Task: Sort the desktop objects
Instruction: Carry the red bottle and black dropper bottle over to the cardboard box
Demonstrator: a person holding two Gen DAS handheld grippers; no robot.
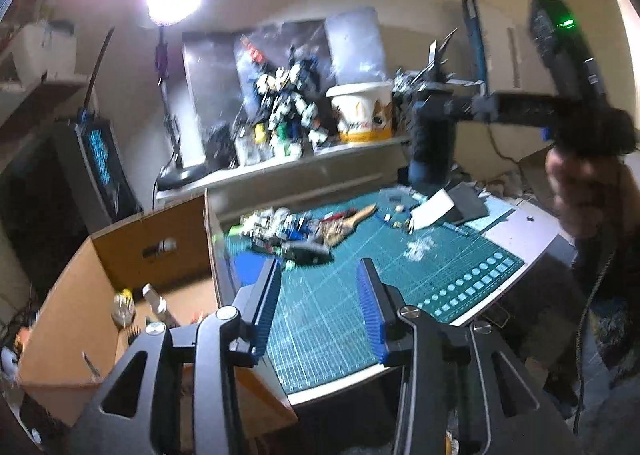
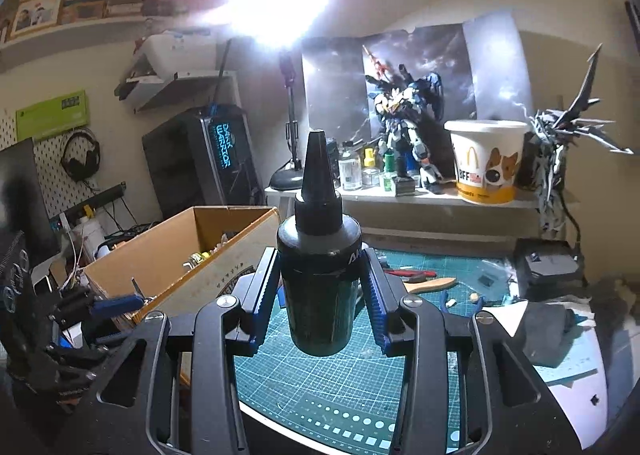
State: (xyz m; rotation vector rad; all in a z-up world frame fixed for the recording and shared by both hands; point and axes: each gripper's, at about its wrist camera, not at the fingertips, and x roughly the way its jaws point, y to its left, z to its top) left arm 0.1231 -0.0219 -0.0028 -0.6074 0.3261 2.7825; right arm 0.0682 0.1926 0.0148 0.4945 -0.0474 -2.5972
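Note:
My right gripper (image 2: 320,255) is shut on a black squeeze bottle (image 2: 318,267) with a pointed black cap, held upright above the green cutting mat (image 2: 320,387). It also shows in the left wrist view as a dark bottle (image 1: 434,143) held high at the back right. My left gripper (image 1: 319,267) is open and empty, over the mat's (image 1: 360,295) left edge beside the open cardboard box (image 1: 132,255). A pile of small model parts (image 1: 280,231) and a wooden-handled brush (image 1: 356,217) lie on the mat beyond it.
The cardboard box (image 2: 160,267) at the left holds small bottles and tools. A shelf at the back carries a paper bucket (image 2: 486,161), robot models (image 2: 408,135) and small jars. A dark cloth (image 2: 548,327) and white paper lie at the mat's right. A lamp glares above.

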